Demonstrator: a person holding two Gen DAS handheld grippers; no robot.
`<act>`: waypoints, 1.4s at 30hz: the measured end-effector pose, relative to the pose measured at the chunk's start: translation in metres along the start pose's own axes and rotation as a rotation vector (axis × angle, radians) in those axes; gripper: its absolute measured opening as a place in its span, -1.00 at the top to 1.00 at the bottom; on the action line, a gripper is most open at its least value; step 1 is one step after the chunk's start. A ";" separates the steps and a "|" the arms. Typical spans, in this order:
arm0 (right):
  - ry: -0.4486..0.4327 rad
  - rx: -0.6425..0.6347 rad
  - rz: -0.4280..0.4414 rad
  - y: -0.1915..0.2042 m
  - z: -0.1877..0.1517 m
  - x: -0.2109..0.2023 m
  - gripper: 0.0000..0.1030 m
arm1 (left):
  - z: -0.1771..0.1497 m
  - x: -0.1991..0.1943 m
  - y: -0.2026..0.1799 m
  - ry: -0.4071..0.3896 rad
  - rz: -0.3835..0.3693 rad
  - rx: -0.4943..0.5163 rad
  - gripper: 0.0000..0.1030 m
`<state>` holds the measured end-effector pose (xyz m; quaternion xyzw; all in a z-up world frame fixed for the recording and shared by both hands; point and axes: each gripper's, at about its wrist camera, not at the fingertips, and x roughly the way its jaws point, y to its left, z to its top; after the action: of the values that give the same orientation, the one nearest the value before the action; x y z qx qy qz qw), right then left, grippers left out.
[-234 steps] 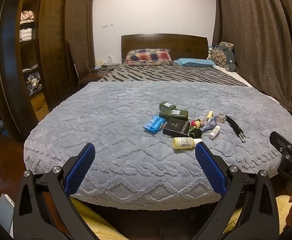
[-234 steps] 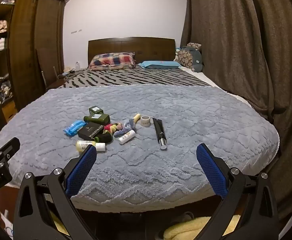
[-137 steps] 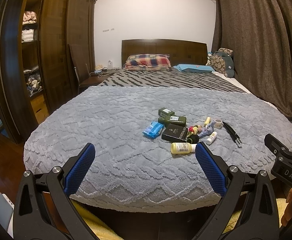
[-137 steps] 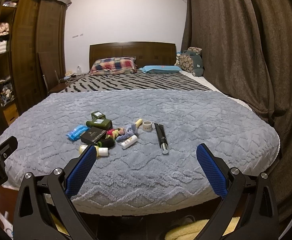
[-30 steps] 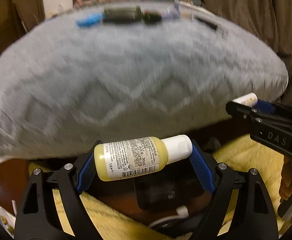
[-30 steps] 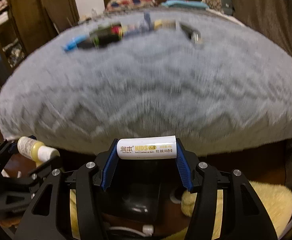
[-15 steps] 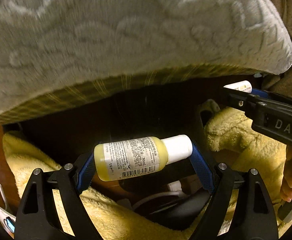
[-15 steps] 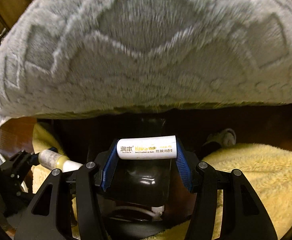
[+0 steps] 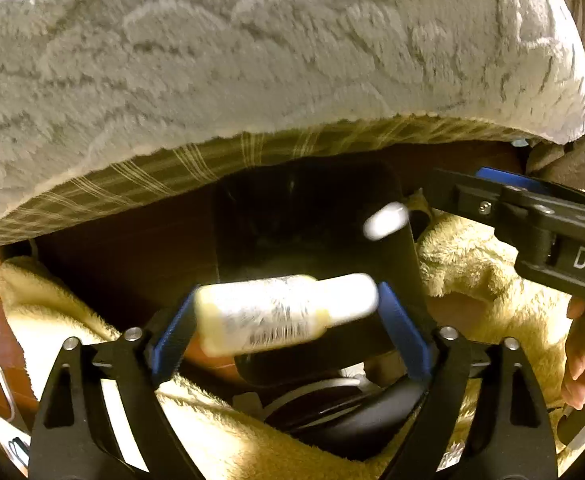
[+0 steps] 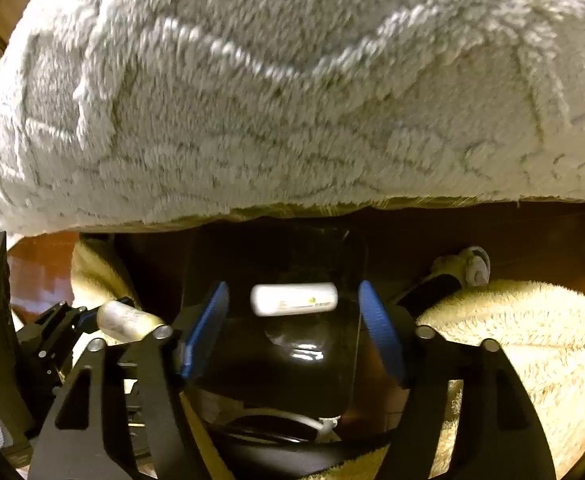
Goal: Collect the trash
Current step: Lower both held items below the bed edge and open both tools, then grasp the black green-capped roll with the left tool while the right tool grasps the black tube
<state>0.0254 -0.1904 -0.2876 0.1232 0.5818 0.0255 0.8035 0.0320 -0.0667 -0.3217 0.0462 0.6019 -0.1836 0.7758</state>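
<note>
Both grippers point down over one black bin at the foot of the bed. The left gripper has its jaws opening, one yellow bottle blurred between them. The right gripper has its jaws opening too, one white tube loose between them, clear of both pads.
</note>
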 end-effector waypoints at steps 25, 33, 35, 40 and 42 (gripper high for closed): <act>-0.418 0.002 -0.106 -0.015 0.051 -0.150 -0.52 | 0.039 -0.156 0.014 -0.397 0.124 0.047 -0.77; -0.496 0.032 -0.166 -0.028 0.097 -0.158 -0.52 | 0.091 -0.169 0.016 -0.461 0.109 0.066 -0.75; -0.512 0.037 -0.181 -0.031 0.109 -0.158 -0.52 | 0.107 -0.166 0.012 -0.465 0.117 0.080 -0.63; -0.519 0.040 -0.190 -0.038 0.136 -0.156 -0.52 | 0.144 -0.153 0.001 -0.457 0.102 0.132 -0.45; -0.508 0.040 -0.191 -0.040 0.148 -0.151 -0.52 | 0.158 -0.150 -0.005 -0.455 0.083 0.153 -0.34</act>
<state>0.1119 -0.2822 -0.1130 0.0859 0.3709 -0.0938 0.9199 0.1444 -0.0828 -0.1354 0.0867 0.3935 -0.2023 0.8926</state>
